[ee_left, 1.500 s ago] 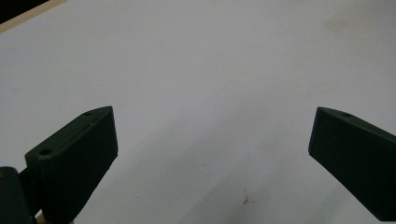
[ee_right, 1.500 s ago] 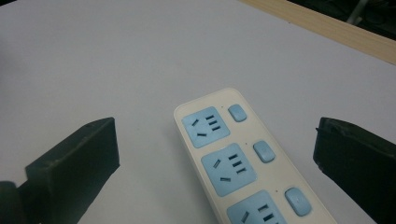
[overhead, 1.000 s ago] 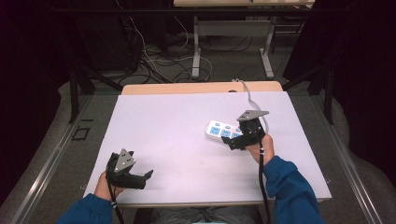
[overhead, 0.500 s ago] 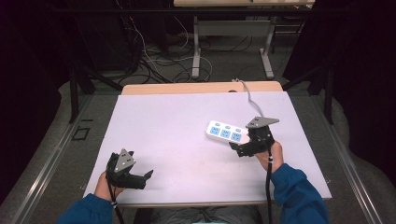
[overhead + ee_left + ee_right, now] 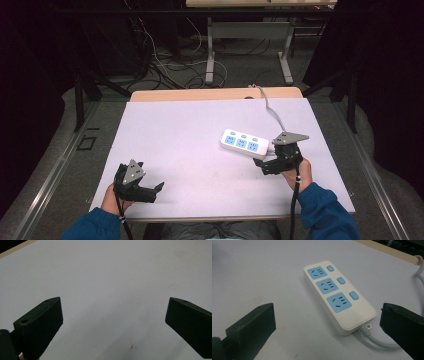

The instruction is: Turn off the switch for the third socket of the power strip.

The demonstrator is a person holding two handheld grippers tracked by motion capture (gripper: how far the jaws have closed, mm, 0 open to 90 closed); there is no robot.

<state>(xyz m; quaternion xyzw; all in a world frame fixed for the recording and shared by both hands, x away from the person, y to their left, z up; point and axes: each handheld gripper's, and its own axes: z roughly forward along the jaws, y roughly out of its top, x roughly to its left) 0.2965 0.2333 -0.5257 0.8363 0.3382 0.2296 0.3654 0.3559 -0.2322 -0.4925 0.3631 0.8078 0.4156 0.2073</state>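
Left gripper (image 5: pixel 150 190) is resting near the front edge of the white table (image 5: pixel 190 135), jaws spread wide and gripping nothing; its own view is showing bare tabletop between the fingers (image 5: pixel 41 322). Moving right, the white power strip (image 5: pixel 243 143) is lying flat just ahead of the right gripper (image 5: pixel 263 165), which is hovering with jaws released wide, touching nothing. Between those fingers (image 5: pixel 252 325) the right gripper view is picking out three blue sockets (image 5: pixel 328 285) with a switch beside each, and the grey cord (image 5: pixel 372 341) leaving the strip's near end beside the right-hand finger.
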